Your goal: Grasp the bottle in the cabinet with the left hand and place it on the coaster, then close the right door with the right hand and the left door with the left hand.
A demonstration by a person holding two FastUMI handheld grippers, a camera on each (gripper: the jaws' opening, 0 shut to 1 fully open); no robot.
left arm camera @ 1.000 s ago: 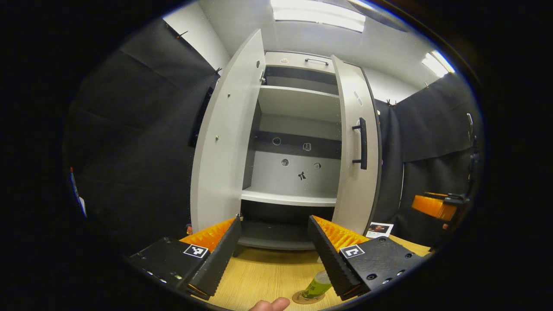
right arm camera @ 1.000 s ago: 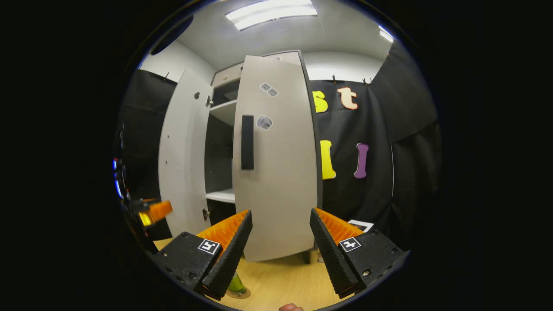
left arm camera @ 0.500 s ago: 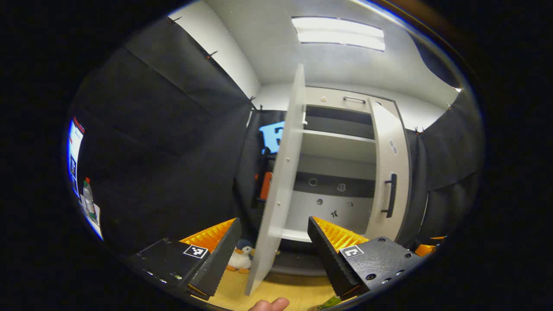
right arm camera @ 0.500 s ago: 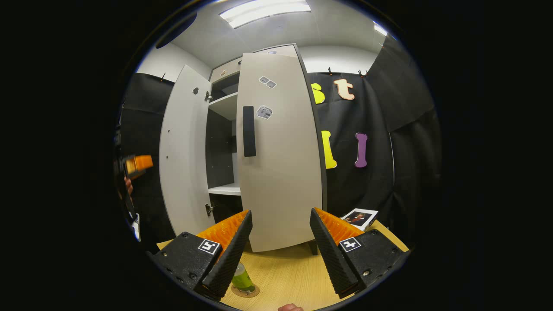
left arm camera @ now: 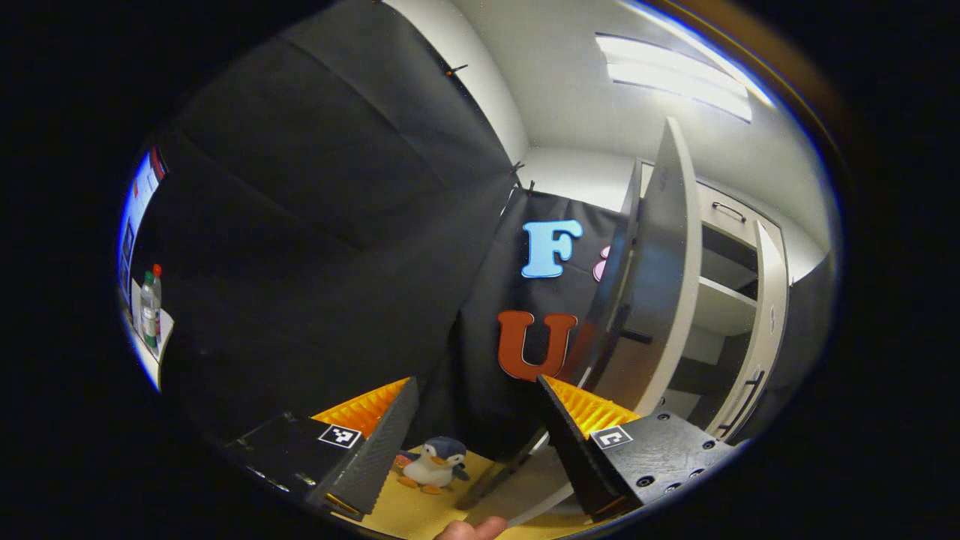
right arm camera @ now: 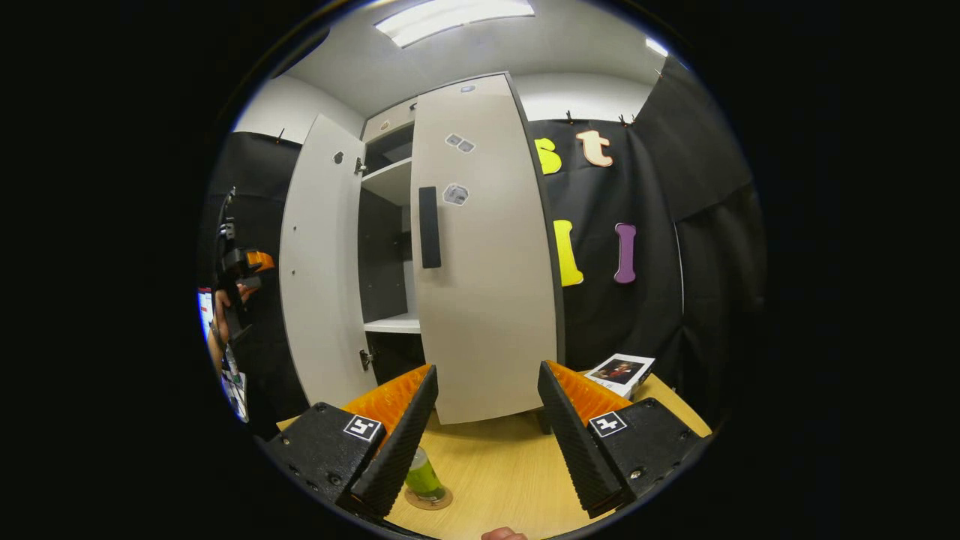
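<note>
1. Bottle (right arm camera: pixel 423 477): a small green cylinder with a pale cap, upright on a round, flat coaster (right arm camera: pixel 427 498) on the desk (right arm camera: pixel 495 480), whose top is light wood grain; it stands out of the cabinet (right arm camera: pixel 390 247), just in front of it.
2. The cabinet is tall, with smooth matte grey panels and pale shelves. The right door (right arm camera: pixel 484 247) stands ajar; a straight black bar handle (right arm camera: pixel 429 227) sits on its face with small stickers above it. The left door (right arm camera: pixel 322 262) is swung wide open.
3. The right hand-held gripper (right arm camera: pixel 487 435) has its ridged, wedge-shaped fingers apart and empty, low over the desk in front of the right door.
4. The left hand-held gripper (left arm camera: pixel 472 435) also has its jaws spread with nothing between them. In the left gripper view it points past the left door's (left arm camera: pixel 660 277) thin edge toward the booth corner.
5. A soft penguin toy (left arm camera: pixel 435 465) lies on the desk near that corner.
6. A flat box (right arm camera: pixel 621 373) with a printed picture rests at the desk's right edge.
</note>
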